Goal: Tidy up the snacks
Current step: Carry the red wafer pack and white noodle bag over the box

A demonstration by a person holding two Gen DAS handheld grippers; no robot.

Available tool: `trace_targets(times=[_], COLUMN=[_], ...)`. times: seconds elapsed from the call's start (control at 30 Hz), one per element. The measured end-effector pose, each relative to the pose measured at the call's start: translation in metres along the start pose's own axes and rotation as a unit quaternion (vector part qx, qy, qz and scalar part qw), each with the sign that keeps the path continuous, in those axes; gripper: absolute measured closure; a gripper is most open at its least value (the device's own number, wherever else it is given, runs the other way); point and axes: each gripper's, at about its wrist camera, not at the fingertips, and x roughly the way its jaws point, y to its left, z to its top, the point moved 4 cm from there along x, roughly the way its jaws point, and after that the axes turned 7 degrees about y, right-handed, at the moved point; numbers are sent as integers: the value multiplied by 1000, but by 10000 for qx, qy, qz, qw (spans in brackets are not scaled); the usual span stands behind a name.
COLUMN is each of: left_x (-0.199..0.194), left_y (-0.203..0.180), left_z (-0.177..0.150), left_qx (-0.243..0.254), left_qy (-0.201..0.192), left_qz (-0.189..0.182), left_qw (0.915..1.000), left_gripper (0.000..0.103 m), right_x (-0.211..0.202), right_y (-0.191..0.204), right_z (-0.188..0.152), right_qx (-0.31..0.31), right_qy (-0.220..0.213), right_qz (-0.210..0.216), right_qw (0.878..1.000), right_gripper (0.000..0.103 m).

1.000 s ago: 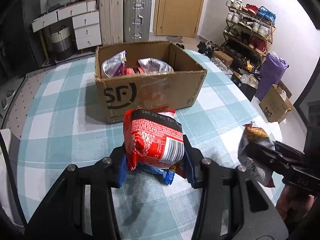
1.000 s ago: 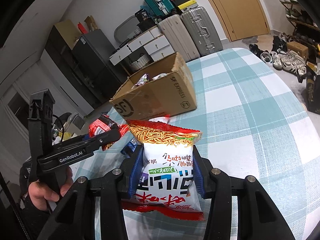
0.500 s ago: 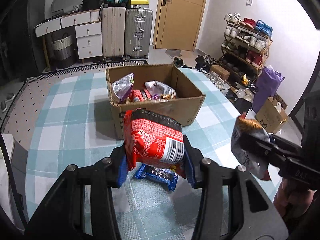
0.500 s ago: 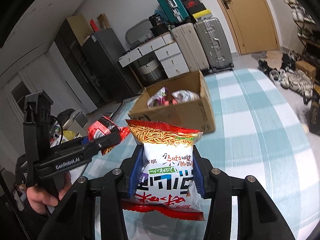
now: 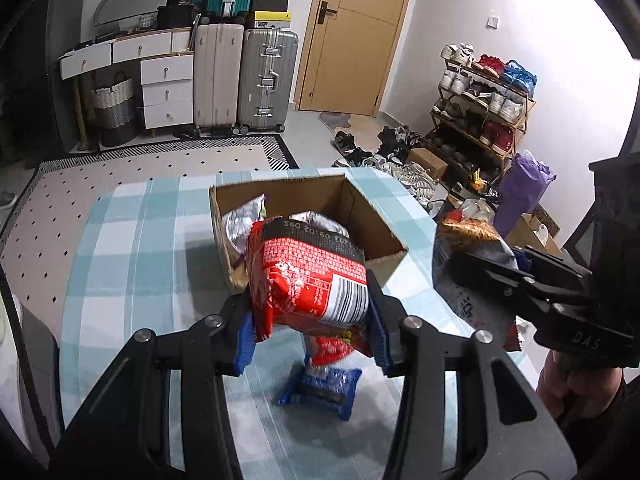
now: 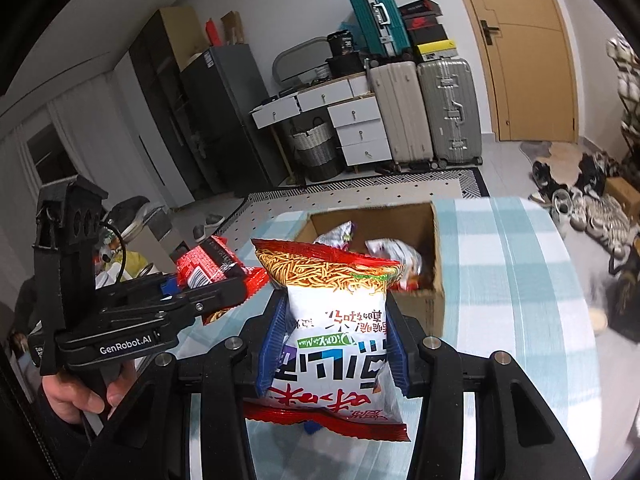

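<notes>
My left gripper (image 5: 310, 320) is shut on a red snack bag (image 5: 308, 276) with a barcode, held above the checked tablecloth in front of the open cardboard box (image 5: 376, 240). My right gripper (image 6: 334, 344) is shut on a white and red noodle snack bag (image 6: 334, 332), also lifted, short of the box (image 6: 436, 304). The box holds several silver and red packets (image 5: 240, 224). In the left wrist view the right gripper (image 5: 476, 276) with its bag sits at the right. In the right wrist view the left gripper (image 6: 224, 280) with the red bag (image 6: 204, 264) sits at the left.
A blue packet (image 5: 320, 390) and a red one (image 5: 332, 350) lie on the tablecloth (image 5: 132, 280) under my left gripper. Suitcases (image 5: 244, 76), drawers (image 5: 164, 88) and a shoe rack (image 5: 480, 108) stand beyond the table. A person's hand (image 6: 76, 396) grips the left handle.
Both grippers have risen with their bags and come nearer to the box. The box's inside now shows more from above, and the blue packet on the cloth has dropped lower in view.
</notes>
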Motion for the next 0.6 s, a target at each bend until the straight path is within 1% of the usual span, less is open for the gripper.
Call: trace_targets(times=[0.23, 0.43, 0.53, 0.6], left_x=[6, 25, 37, 48], left_y=[1, 12, 16, 19], left_z=[42, 78, 91, 98], left_qx=[98, -26, -74, -65], left_qy=[-43, -37, 21, 76], left_qz=[71, 152, 113, 115], left_qw=[9999, 9999, 9999, 9999], left_gripper=[60, 60, 60, 60], right_x=[14, 31, 41, 49], right_y=[5, 3, 1, -4], right_z=[38, 71, 81, 87], right_qx=[-173, -290, -283, -300], right_qy=[39, 54, 65, 62], right_qz=[-65, -103, -85, -214], right_qw=[9998, 9995, 9995, 9993], right_gripper=[58, 58, 58, 58])
